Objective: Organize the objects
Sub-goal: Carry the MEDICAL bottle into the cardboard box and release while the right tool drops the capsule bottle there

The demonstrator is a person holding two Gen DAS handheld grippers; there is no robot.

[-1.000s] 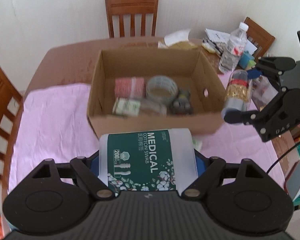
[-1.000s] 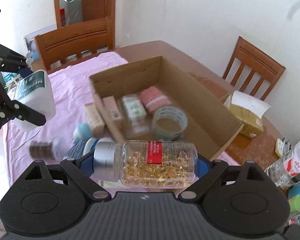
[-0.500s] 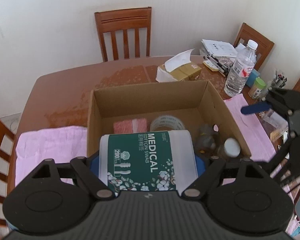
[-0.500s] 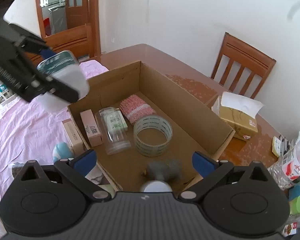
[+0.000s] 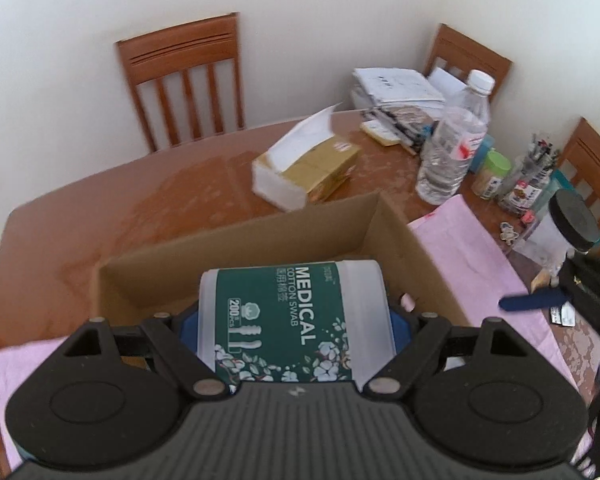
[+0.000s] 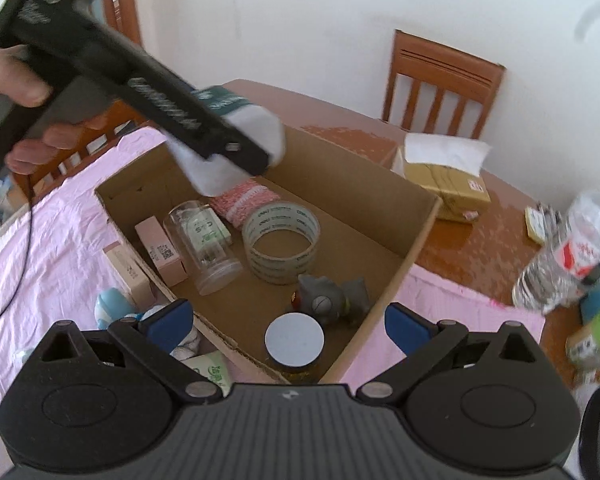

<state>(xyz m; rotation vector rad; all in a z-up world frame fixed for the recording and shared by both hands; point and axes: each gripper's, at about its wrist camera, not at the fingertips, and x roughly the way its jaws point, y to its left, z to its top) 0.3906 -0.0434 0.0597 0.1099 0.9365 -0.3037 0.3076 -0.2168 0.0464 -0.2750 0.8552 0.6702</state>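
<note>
My left gripper [image 5: 294, 320] is shut on a white tub of medical cotton swabs [image 5: 292, 320] with a green label, held above the cardboard box [image 5: 236, 248]. The tub also shows in the right wrist view [image 6: 240, 140], over the box's far left part. My right gripper [image 6: 290, 320] is open and empty, near the box's front corner [image 6: 380, 312]. In the box lie a capsule bottle with a silver cap [image 6: 294, 342], a grey toy [image 6: 328, 298], a tape roll [image 6: 280, 244], a clear jar [image 6: 204, 248], a pink roll [image 6: 244, 200] and a pink carton [image 6: 160, 250].
A tissue box [image 5: 308, 172], a water bottle [image 5: 452, 144], papers [image 5: 396, 88] and small jars [image 5: 492, 168] stand on the brown table behind the box. A pink cloth [image 6: 40, 240] lies under the box. More small items [image 6: 112, 308] lie left of the box. Chairs surround the table.
My right gripper opened and dropped the capsule bottle into the box, then drew back. My left gripper carried the cotton swab tub forward and over the box.
</note>
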